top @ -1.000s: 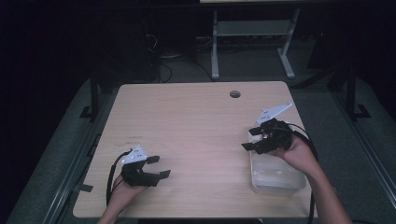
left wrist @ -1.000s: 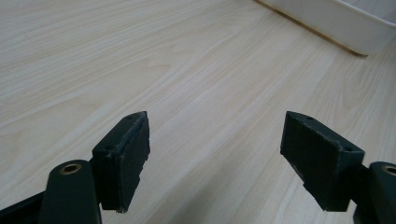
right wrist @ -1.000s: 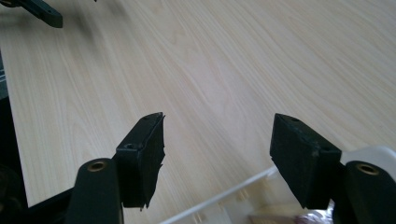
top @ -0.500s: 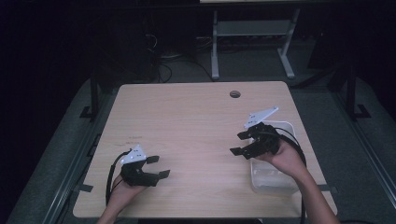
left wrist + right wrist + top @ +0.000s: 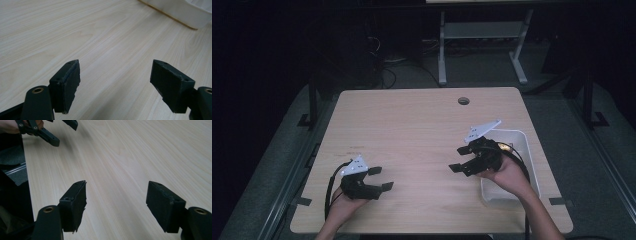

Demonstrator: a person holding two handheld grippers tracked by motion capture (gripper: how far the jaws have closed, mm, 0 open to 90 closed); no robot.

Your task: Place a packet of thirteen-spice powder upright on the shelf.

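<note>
The white tub (image 5: 527,150) sits at the right edge of the table (image 5: 422,125), at about 4 o'clock from the table's middle. The right hand (image 5: 504,172) and its arm cover the tub's near-left part, so what lies inside is hard to make out. In the left gripper view only a corner of the tub (image 5: 180,11) shows, cut off at the top edge, at about 1 o'clock. The room behind the table is very dark.

The right gripper (image 5: 462,159) hangs over bare wood just left of the tub, at about 9 o'clock from it. Its jaws are spread wide apart with nothing between them. In the right gripper view the other gripper shows far off at 11 o'clock, cut off by the top edge.

The left gripper (image 5: 379,179) is near the front left of the table, at 7 o'clock from the middle. Its jaws are spread too, with only wood between them.

A second ago the right gripper was above the tub. It has since slid left, off the tub and over the wood, and its jaws have just been opening a little more. The left gripper has not moved.
</note>
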